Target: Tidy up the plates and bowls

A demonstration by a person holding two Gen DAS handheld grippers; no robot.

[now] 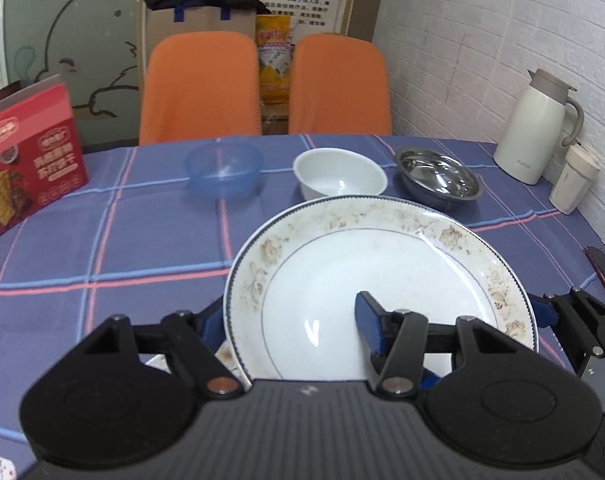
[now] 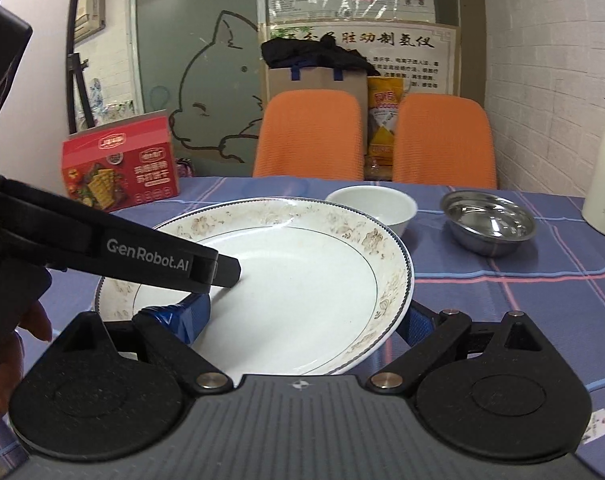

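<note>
Both my claws pinch one plate [image 1: 378,276], lifted and tilted above table [image 1: 102,240]. Left gripper [image 1: 290,328] clamps its rim, one finger inside, one under. Right gripper [image 2: 306,320] clamps same way from other side.

Plate white, brown flower border, thin blue edge line.

Blue bowl [image 1: 223,169], white bowl [image 1: 339,173], steel bowl [image 1: 438,178] stand apart in row beyond, not yet stacked. I judge: task early, most work left.

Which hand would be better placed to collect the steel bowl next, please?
Right, probably. The steel bowl lies right of the white bowl, on the right gripper's side and farther from the left gripper. Both appear to grip the plate, so it must release that first.
</note>
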